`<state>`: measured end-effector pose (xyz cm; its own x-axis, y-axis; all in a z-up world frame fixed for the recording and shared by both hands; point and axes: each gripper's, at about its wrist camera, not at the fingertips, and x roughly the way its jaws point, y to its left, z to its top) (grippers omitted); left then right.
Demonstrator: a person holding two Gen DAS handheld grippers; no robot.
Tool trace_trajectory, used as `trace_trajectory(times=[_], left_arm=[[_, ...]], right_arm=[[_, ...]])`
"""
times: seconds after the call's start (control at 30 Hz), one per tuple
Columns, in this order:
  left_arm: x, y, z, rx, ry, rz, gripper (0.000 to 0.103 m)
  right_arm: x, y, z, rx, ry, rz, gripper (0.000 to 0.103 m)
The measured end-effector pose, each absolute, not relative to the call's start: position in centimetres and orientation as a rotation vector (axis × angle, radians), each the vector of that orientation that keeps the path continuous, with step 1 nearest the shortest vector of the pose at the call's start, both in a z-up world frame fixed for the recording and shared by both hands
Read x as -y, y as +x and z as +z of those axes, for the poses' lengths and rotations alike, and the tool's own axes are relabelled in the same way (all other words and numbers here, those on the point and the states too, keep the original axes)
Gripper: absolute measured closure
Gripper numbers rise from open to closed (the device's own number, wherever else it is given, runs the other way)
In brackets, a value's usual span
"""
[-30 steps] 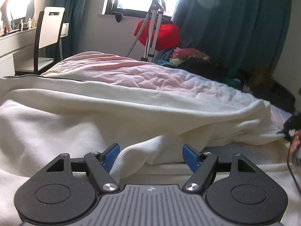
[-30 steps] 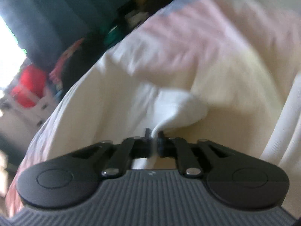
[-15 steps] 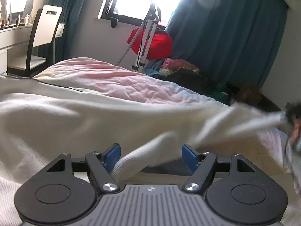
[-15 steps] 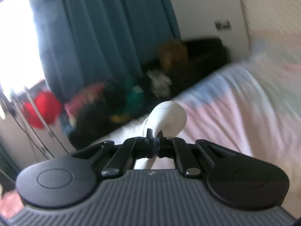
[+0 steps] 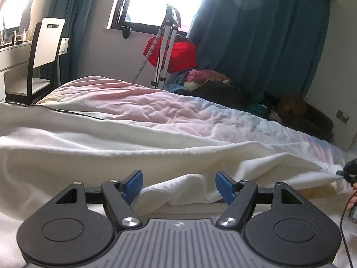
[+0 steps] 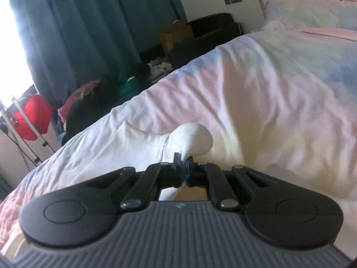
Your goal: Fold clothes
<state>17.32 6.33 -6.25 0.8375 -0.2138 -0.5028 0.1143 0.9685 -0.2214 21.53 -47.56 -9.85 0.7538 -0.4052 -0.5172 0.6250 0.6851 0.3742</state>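
A cream-white garment (image 5: 111,156) lies on a pastel pink-and-blue duvet (image 5: 178,111); teal curtains (image 5: 256,33) behind.

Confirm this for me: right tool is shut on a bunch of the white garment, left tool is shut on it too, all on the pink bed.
One slip: the left tool is open. The left wrist view shows its blue pads apart, a fold of the white garment lying loose between them. The right tool is indeed shut on the cloth, over the pink bed.

A lived-in home bedroom. A bed (image 5: 156,111) with a rumpled pink and pale-blue duvet stretches ahead of the tongs. Beyond it, teal curtains (image 5: 256,40) hang beside a bright window (image 5: 165,0). A pile of clothes (image 5: 209,80) lies on the floor, and a white chair (image 5: 44,51) stands far left.
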Motion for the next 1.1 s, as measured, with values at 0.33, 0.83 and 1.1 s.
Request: trace_trajectory(times=[0.33, 0.83, 1.1], left_arm=[[-5.8, 15.7, -5.7, -0.527, -0.103, -0.187, 0.029], [-2.8, 13.1, -4.3, -0.509, -0.05, -0.21, 0.027], [-1.7, 9.7, -3.0, -0.458, -0.029, -0.25, 0.023]], right_arm=[[49.0, 19.0, -14.6, -0.432, 0.596, -0.599, 0.097], [42.6, 14.1, -7.4, -0.372, 0.319, -0.374, 0.021], [35.7, 6.7, -4.0, -0.405, 0.237, -0.244, 0.021]])
